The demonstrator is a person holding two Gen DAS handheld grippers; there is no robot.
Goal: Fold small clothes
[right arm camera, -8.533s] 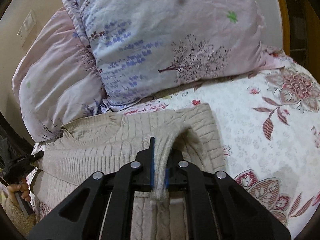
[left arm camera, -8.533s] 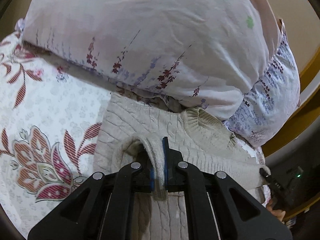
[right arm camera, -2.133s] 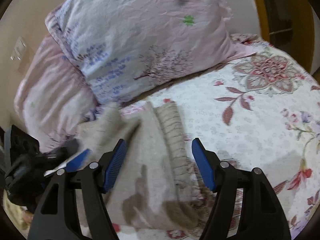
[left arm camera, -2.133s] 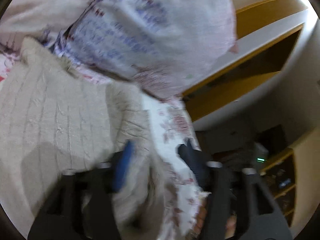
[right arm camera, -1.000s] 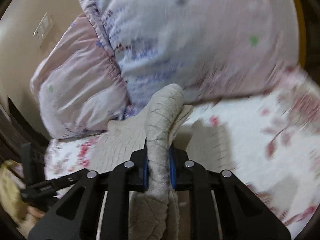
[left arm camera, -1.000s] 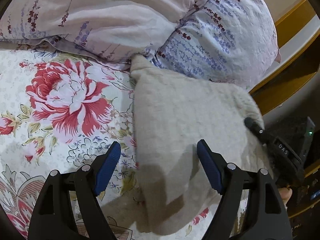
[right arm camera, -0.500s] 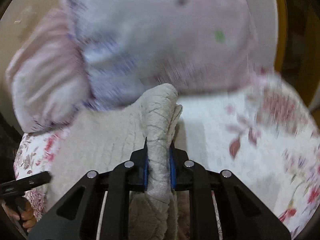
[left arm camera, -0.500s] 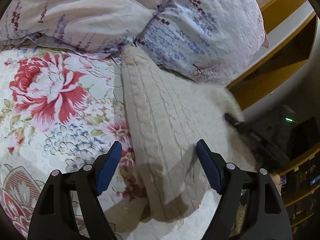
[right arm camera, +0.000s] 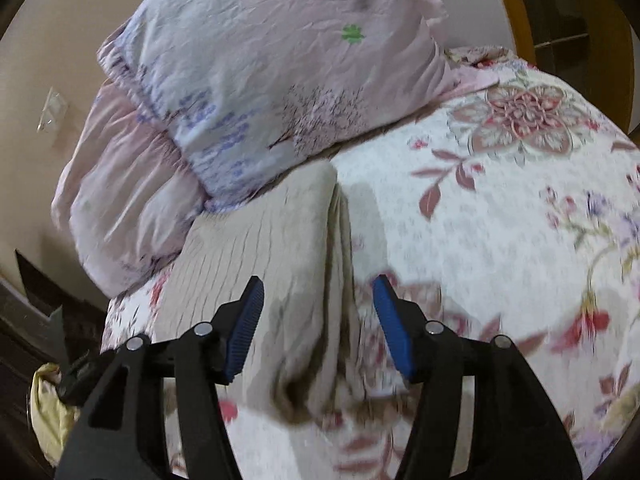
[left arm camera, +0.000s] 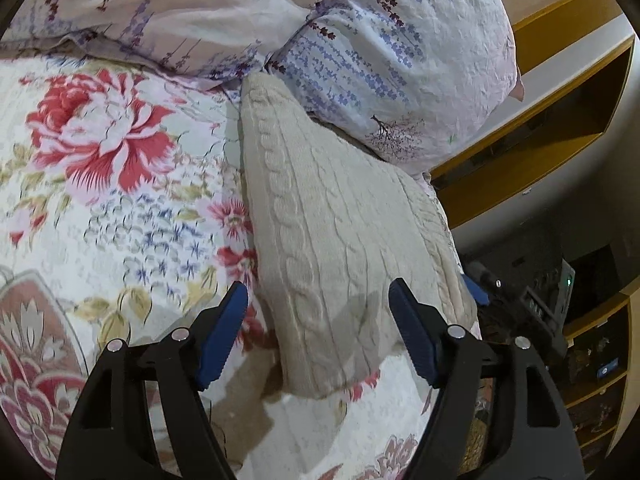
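Note:
A beige cable-knit sweater (left arm camera: 336, 232) lies folded into a narrow stack on the floral bedspread (left arm camera: 100, 200), its far end against the pillows. My left gripper (left arm camera: 318, 330) is open just above its near end, blue pads on either side. In the right wrist view the folded sweater (right arm camera: 280, 264) lies under my right gripper (right arm camera: 318, 320), which is open and empty over its right folded edge. The other gripper shows at the lower left of that view (right arm camera: 76, 368).
Two lilac floral pillows (right arm camera: 272, 80) lean against the wall behind the sweater. A yellow wooden bed frame (left arm camera: 540, 148) and dark shelves (left arm camera: 588, 340) lie to the right of the left view. Open bedspread (right arm camera: 500, 220) extends to the right.
My right gripper has let go of the sweater's folded edge and opened; the fold now lies flat on the stack. My left gripper stays open and has barely moved.

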